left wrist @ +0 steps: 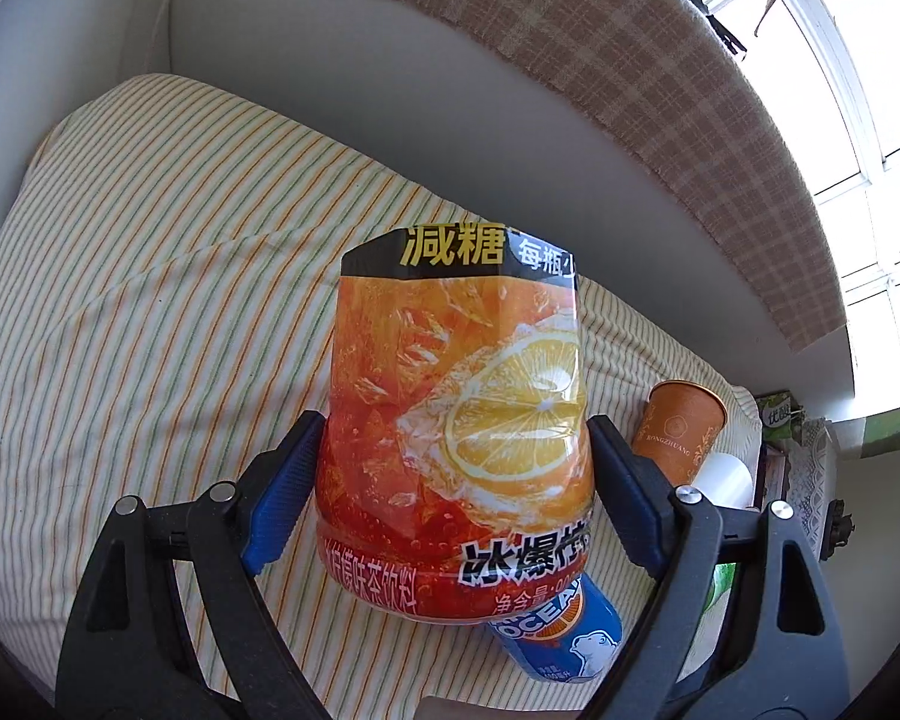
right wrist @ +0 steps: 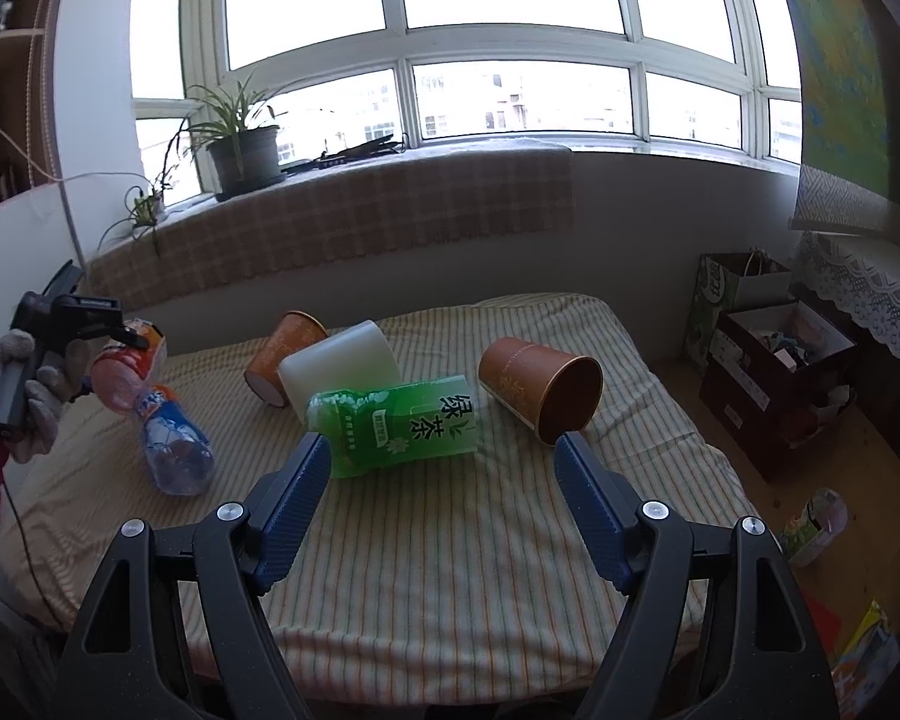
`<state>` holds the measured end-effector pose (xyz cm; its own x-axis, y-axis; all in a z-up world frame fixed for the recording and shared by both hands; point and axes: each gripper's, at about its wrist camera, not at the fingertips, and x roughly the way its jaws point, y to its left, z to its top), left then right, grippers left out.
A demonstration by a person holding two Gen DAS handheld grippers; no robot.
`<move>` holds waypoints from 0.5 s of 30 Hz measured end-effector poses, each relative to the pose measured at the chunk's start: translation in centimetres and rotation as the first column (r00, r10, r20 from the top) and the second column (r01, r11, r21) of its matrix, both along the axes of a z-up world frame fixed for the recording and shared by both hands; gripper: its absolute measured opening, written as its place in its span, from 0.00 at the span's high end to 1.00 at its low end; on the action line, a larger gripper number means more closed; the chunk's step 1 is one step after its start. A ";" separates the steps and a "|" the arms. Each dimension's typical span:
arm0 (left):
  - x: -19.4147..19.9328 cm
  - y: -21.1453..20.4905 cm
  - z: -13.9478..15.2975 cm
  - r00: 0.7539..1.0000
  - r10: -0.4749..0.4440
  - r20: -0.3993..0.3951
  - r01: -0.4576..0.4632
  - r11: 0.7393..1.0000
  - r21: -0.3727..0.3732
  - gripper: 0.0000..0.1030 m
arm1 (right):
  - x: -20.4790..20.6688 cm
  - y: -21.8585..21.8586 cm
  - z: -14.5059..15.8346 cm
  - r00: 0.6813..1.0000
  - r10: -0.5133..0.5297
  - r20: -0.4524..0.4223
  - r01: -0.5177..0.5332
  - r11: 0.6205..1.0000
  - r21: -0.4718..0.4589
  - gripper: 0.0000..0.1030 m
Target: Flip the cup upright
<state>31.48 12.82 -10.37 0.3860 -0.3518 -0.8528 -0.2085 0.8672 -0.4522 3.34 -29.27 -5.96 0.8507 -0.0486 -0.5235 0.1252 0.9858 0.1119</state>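
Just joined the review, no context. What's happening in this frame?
A person with a handheld gripper in each hand is working over a striped tabletop. The left gripper is shut on an orange iced-tea bottle, lifted above a blue bottle. The right gripper is open and holds nothing, pointed at a green tea bottle lying on its side. Two brown paper cups, one near and one farther back, lie tipped over, not yet upright.

My left wrist camera sits tight against the orange bottle (left wrist: 456, 420), facing the wall. My right one looks from farther back toward the window (right wrist: 510, 18). Both share the striped cloth (left wrist: 150, 252) (right wrist: 450, 570).
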 end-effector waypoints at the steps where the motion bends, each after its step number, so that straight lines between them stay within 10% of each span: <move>1: -0.5 0.1 0.7 1.000 0.000 0.013 0.000 1.000 0.001 0.15 | -0.1 0.1 0.1 1.000 0.002 0.004 -0.002 1.000 0.000 0.26; 15: -13.0 -6.2 7.1 0.976 -0.142 0.164 0.149 0.988 -0.034 0.15 | -2.0 0.8 0.9 0.999 0.042 0.034 -0.043 0.999 0.021 0.26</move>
